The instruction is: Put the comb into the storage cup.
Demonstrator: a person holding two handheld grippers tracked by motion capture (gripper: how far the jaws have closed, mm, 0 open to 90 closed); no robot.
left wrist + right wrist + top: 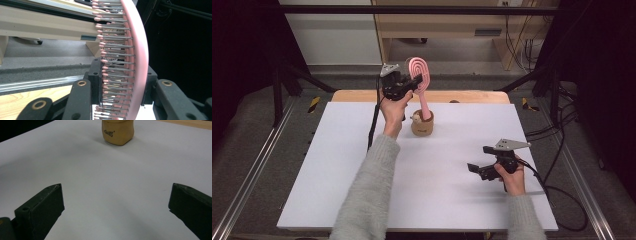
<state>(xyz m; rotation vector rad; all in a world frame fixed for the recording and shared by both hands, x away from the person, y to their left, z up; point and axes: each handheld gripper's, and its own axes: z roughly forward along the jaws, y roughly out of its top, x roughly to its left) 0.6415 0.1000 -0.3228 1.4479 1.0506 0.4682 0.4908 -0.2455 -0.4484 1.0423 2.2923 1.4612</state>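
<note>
Hairbrush (pixel 420 80) stands nearly upright at the far middle of the white table (pixel 337 175), its pink handle running down into the tan holder (pixel 422 125) and its head clamped across bristles and back by the left gripper (pixel 412 82), raised above the cup. Its long axis runs almost vertical, leaning a little left at the top, so any move in or out of the holder looks to follow that line. Right gripper (pixel 477 169) rests low at the near right, well apart, jaws wide and empty.
</note>
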